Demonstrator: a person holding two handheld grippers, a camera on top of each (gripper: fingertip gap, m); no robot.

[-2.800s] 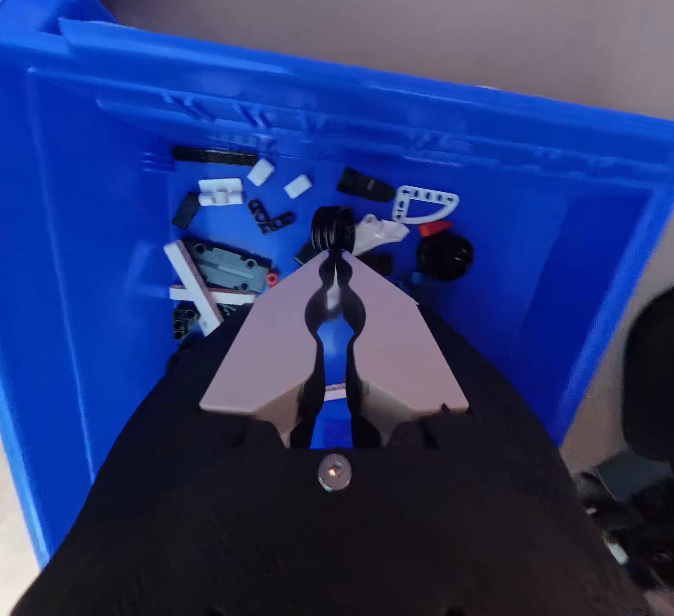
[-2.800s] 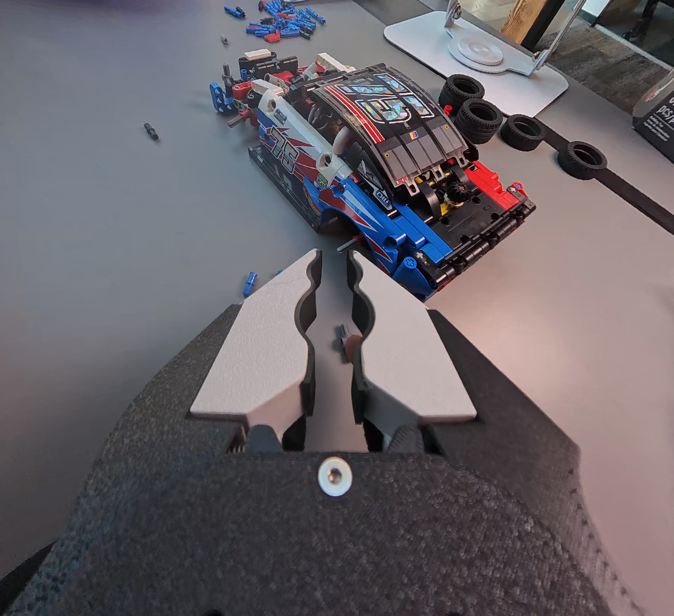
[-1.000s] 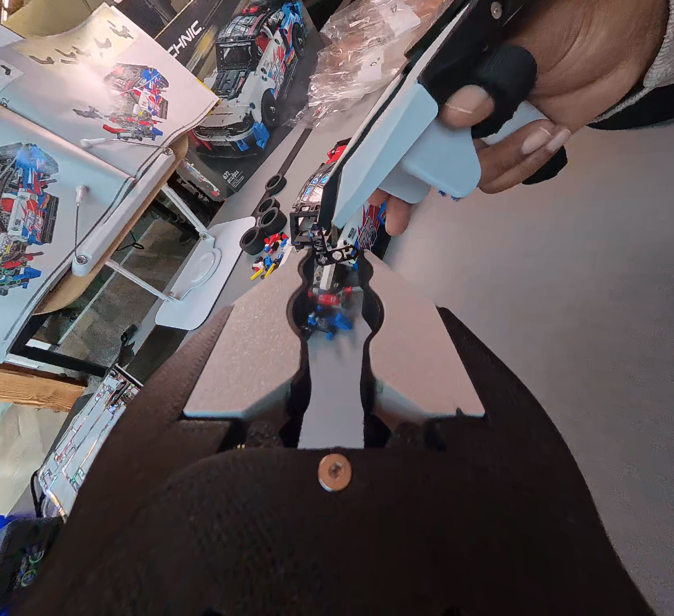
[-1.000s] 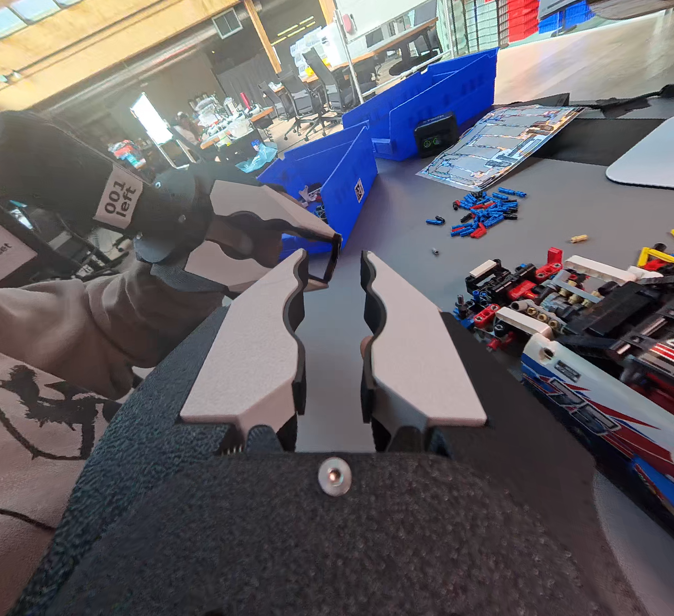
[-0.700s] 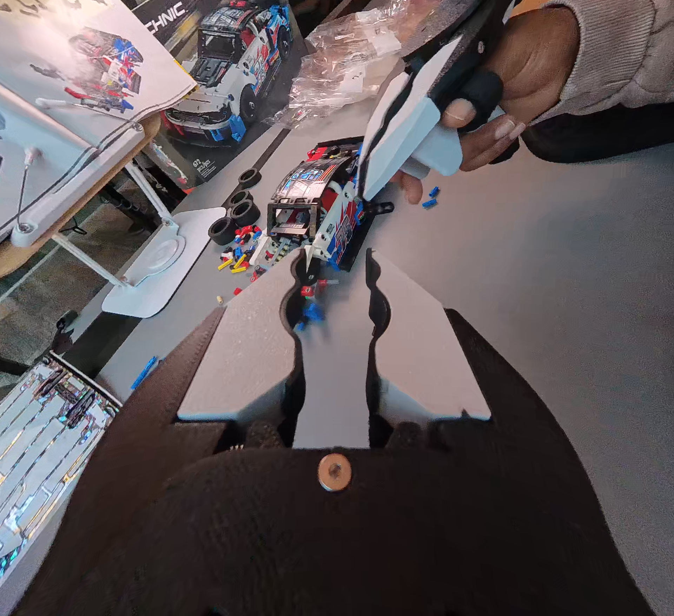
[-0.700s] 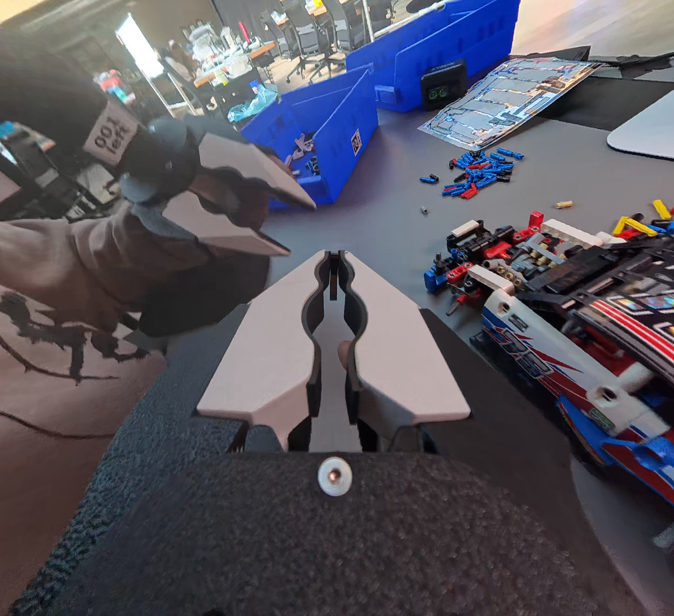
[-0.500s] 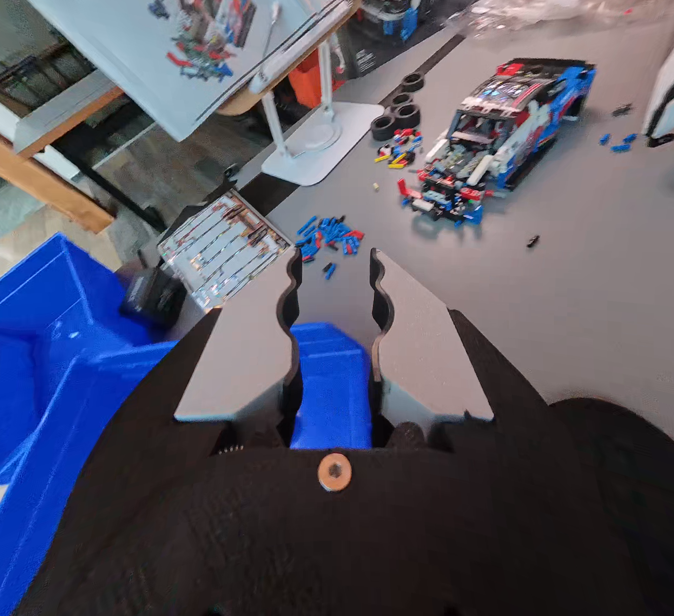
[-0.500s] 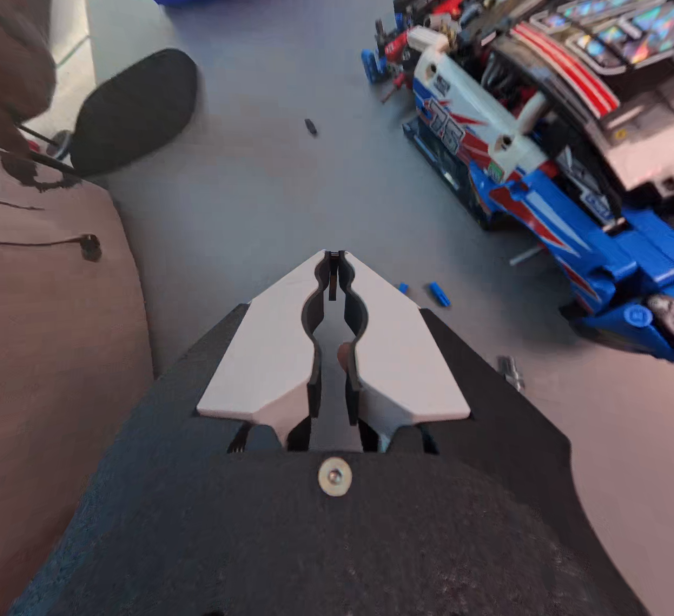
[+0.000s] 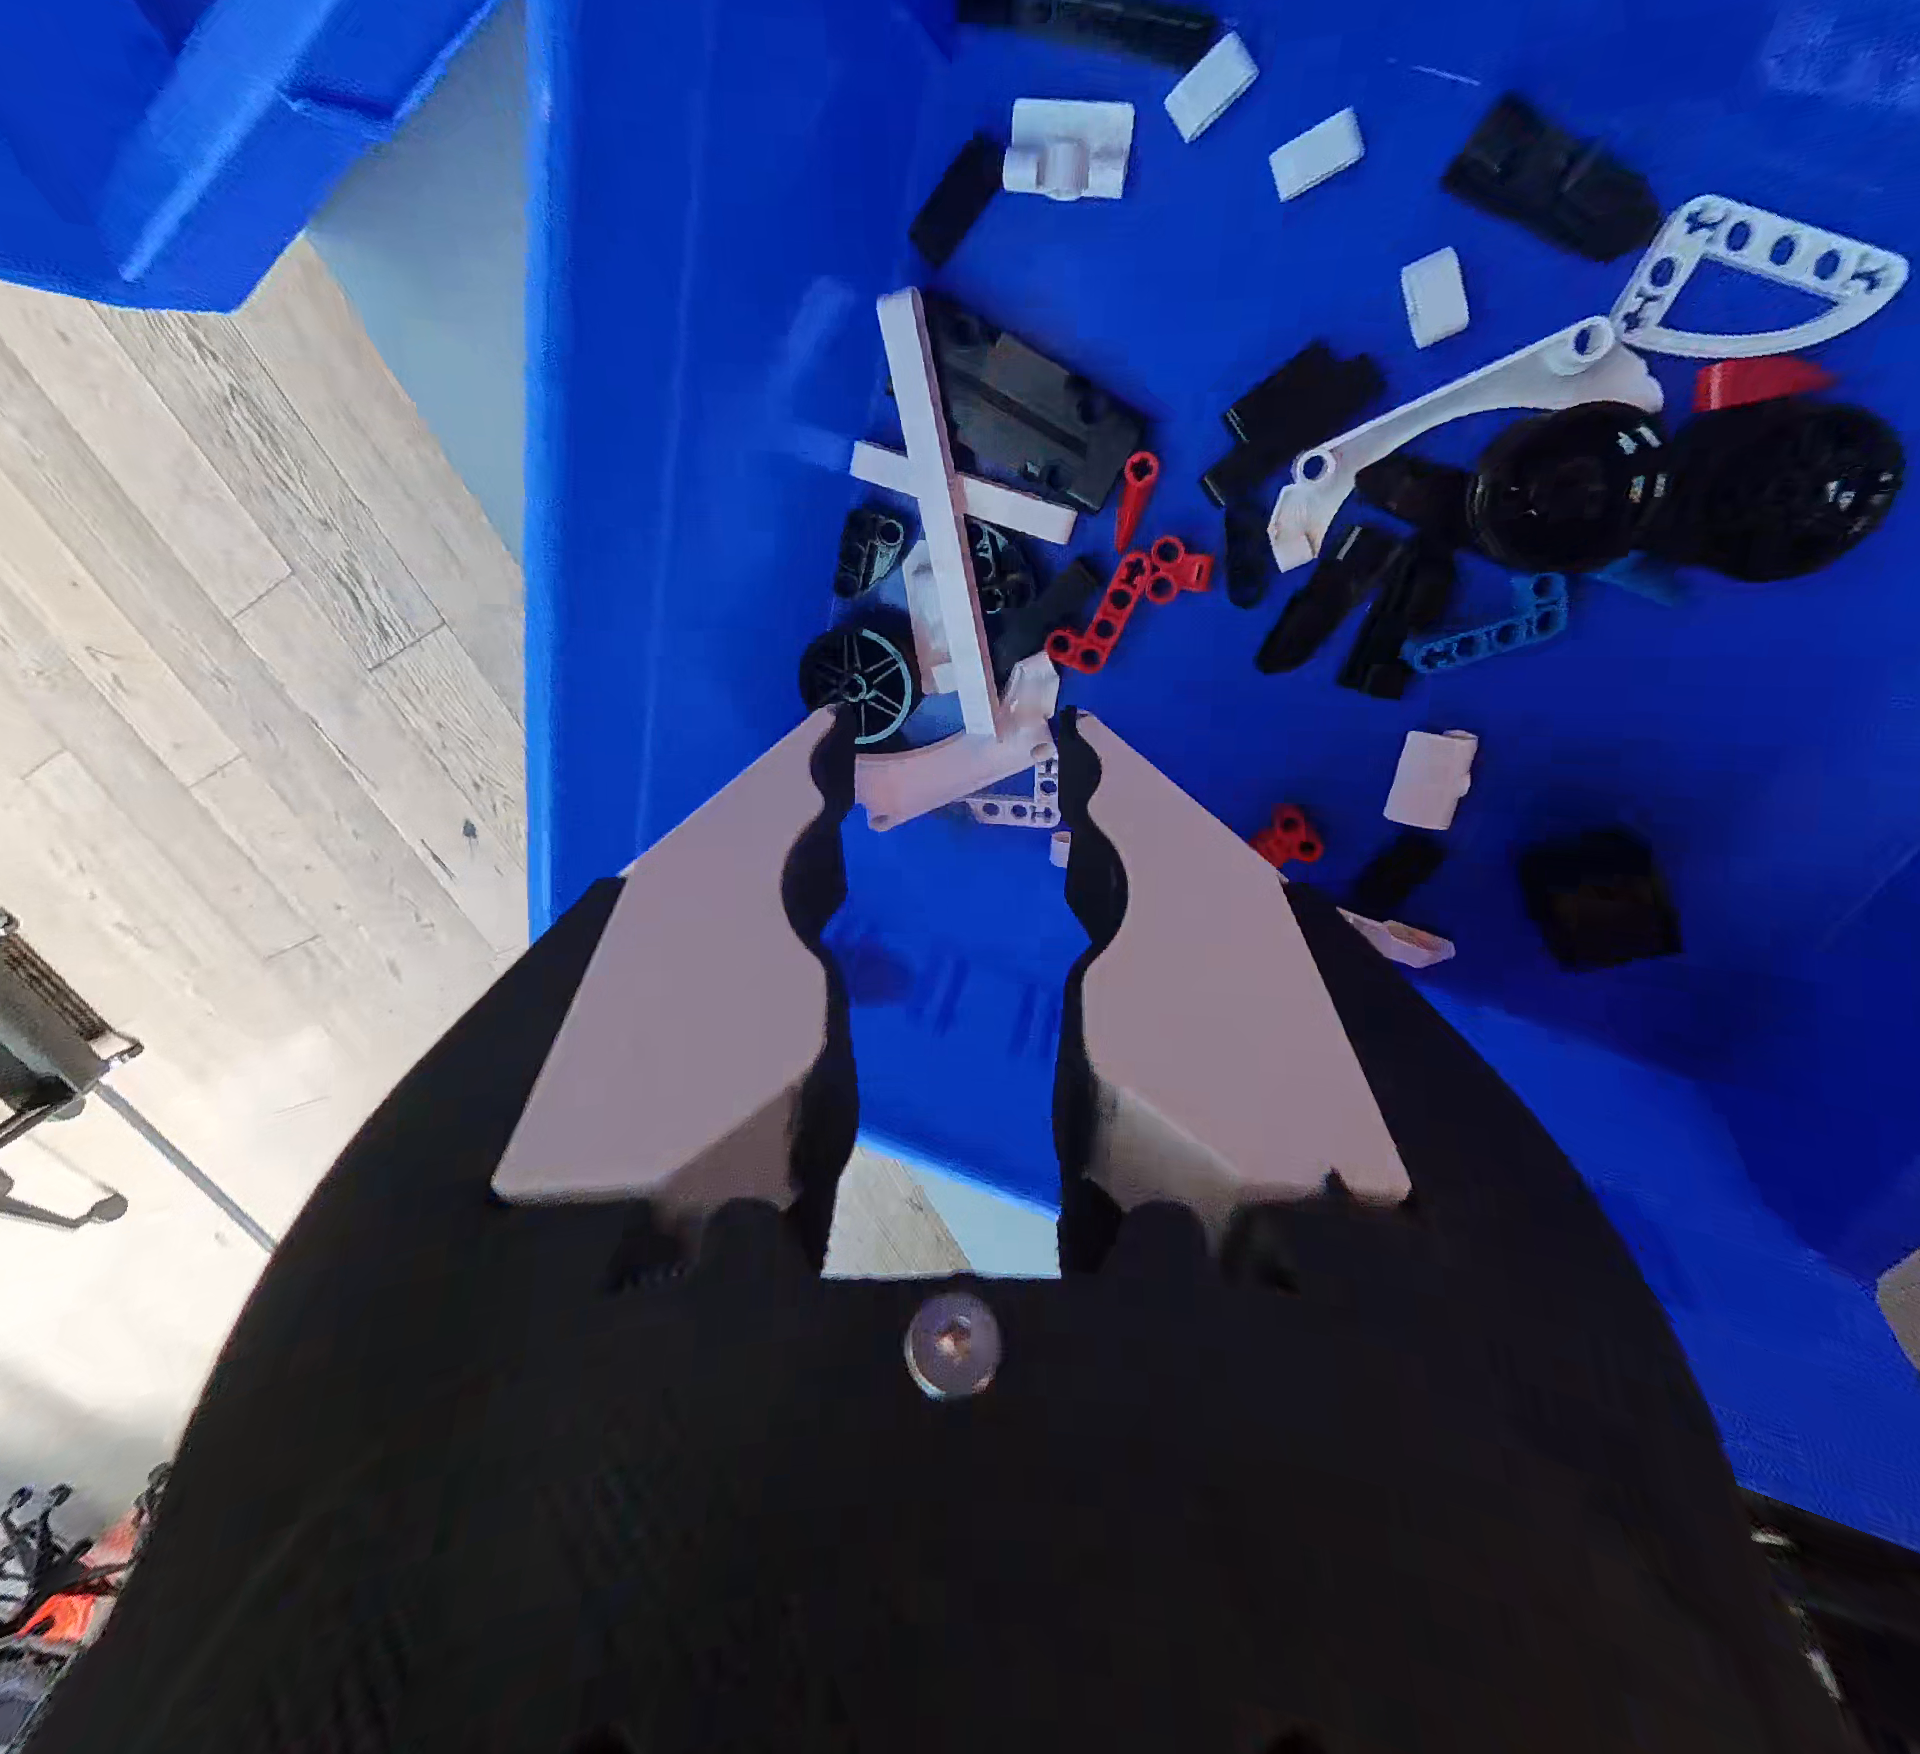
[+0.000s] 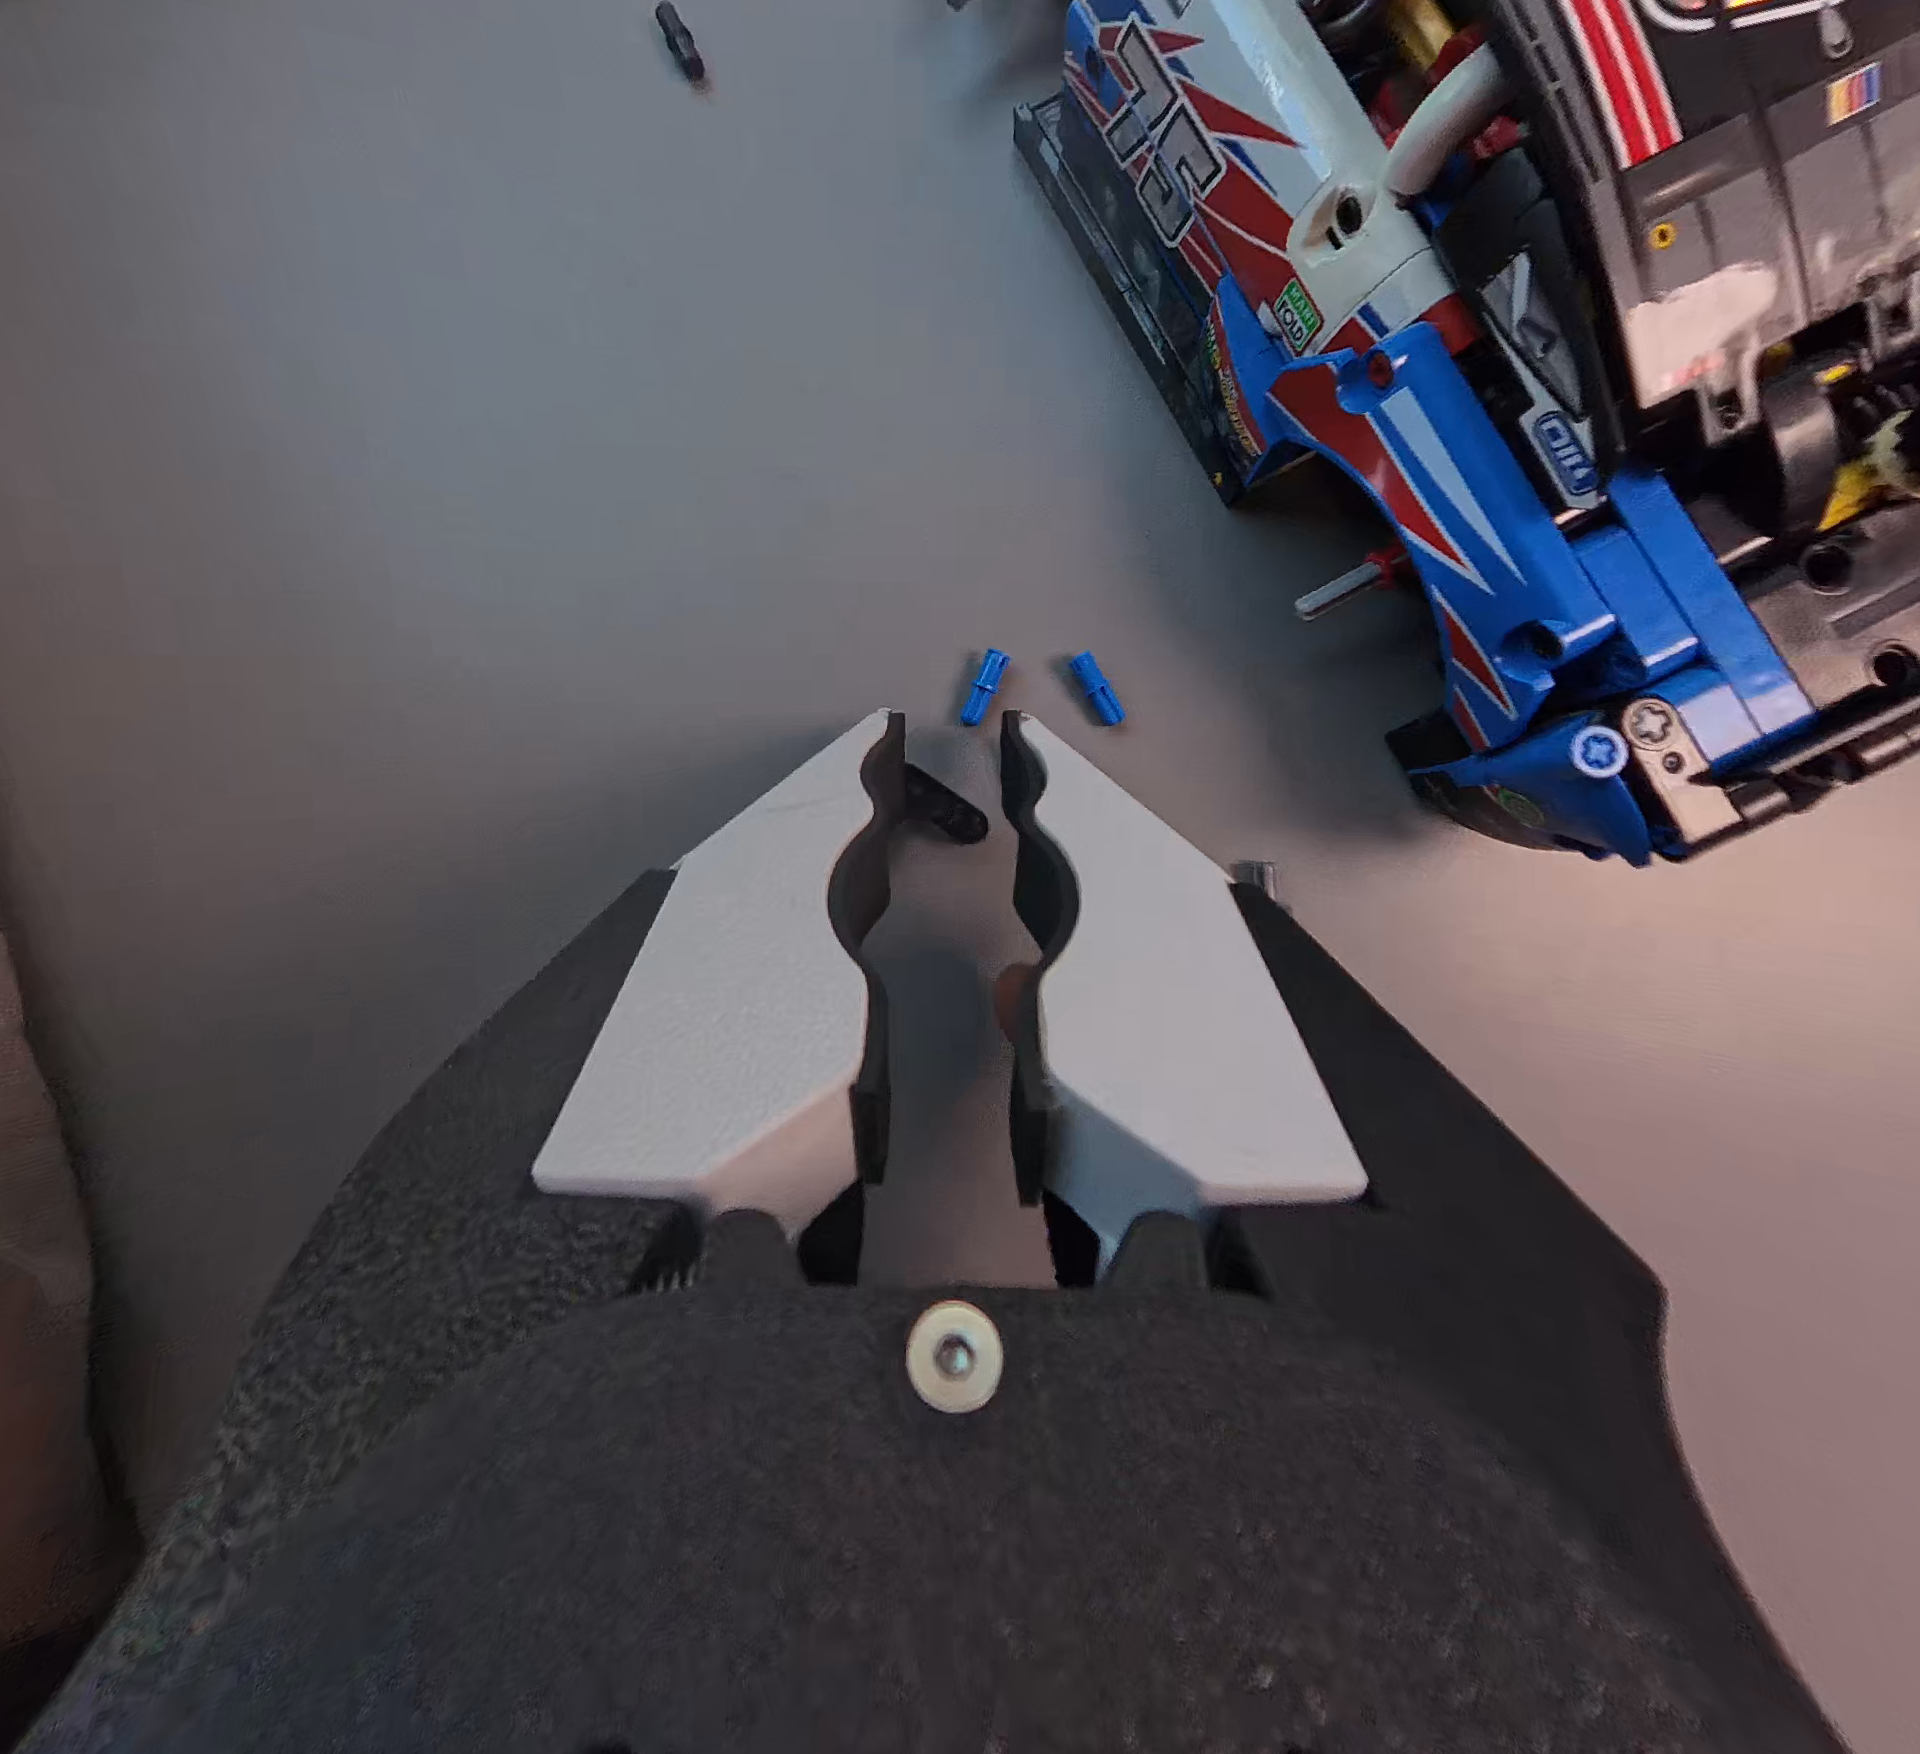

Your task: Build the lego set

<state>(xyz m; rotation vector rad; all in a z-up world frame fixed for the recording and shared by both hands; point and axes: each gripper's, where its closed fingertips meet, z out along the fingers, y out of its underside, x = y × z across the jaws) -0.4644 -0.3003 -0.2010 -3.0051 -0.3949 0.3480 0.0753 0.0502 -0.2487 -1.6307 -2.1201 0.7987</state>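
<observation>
Both our grippers stand open, one over the parts bin, one on the table beside the lego car.

Our left gripper [image 9: 948,728] hangs with its jaws wide apart and empty over the blue bin [image 9: 665,354], tips just above a white beam [image 9: 935,520] and a black spoked wheel hub [image 9: 860,674] among loose black, white and red pieces. Our right gripper [image 10: 951,730] is narrowly parted above the grey table [image 10: 468,354], a small black piece [image 10: 943,809] lying between its fingers, two blue pins [image 10: 982,686] just ahead, and the lego car [image 10: 1455,270] near on the right.
</observation>
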